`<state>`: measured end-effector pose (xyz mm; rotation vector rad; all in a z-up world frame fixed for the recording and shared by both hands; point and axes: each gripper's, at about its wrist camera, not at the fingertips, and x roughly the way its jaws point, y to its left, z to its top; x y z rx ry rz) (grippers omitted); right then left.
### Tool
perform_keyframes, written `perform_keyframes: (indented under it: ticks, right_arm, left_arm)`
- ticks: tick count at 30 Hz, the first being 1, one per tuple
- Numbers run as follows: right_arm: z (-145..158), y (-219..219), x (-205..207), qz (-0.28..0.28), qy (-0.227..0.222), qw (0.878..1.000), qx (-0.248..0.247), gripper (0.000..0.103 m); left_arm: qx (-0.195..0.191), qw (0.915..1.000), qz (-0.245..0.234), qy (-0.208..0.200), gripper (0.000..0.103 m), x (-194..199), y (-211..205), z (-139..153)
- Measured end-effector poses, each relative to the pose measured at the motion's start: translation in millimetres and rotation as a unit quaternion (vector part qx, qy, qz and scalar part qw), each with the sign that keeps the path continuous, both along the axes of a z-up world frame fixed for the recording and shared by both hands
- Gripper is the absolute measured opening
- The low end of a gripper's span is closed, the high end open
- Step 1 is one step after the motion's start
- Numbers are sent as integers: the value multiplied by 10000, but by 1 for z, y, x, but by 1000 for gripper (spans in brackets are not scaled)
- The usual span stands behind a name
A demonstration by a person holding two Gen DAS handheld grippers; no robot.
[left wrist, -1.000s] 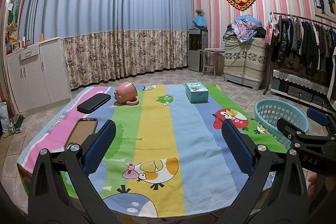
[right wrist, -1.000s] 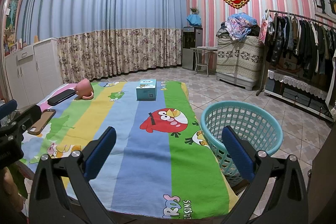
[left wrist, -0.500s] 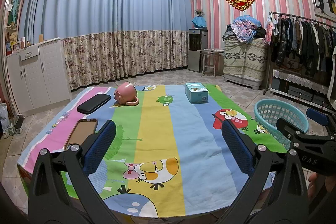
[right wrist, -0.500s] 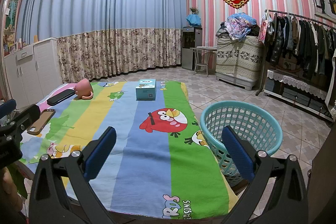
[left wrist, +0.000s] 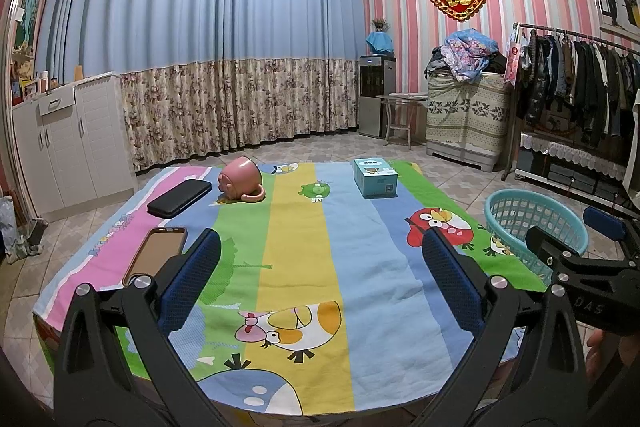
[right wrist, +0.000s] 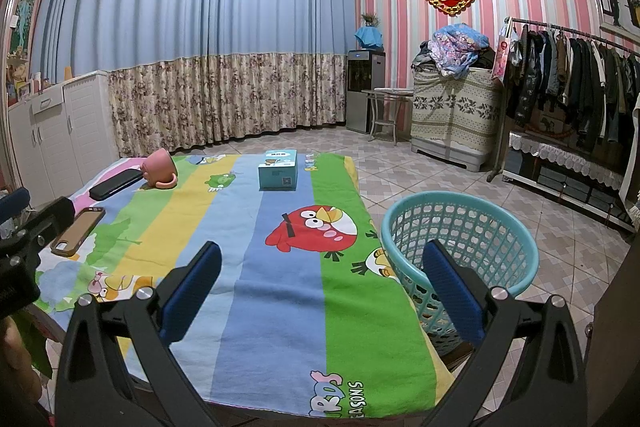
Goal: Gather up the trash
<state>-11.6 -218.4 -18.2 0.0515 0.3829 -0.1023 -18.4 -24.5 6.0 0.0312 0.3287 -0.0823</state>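
Note:
A table with a striped cartoon cloth (left wrist: 296, 235) holds a teal box (left wrist: 375, 177) at the far right, a tipped pink mug (left wrist: 241, 179), a black case (left wrist: 179, 198) and a brown phone case (left wrist: 156, 255) at the left. A teal basket (right wrist: 460, 239) stands on the floor right of the table. My left gripper (left wrist: 320, 267) is open and empty over the near table edge. My right gripper (right wrist: 320, 271) is open and empty, near the table's right front corner beside the basket. The box (right wrist: 278, 169) and mug (right wrist: 160, 167) also show in the right wrist view.
White cabinets (left wrist: 68, 139) stand at the left wall. A clothes rack (left wrist: 580, 99), a covered chest (left wrist: 464, 119) and a water dispenser (left wrist: 376, 95) line the right side. Tiled floor surrounds the table.

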Motion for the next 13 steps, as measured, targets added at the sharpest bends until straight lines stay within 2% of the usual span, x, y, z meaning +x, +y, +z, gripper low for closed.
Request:
perform_keyframes:
  ticks: [13]
  right_arm:
    - [0, 0, 0, 2, 4, 10000, -4, 98]
  left_arm:
    - [-13, 10000, 4, 12, 97, 1, 4, 1]
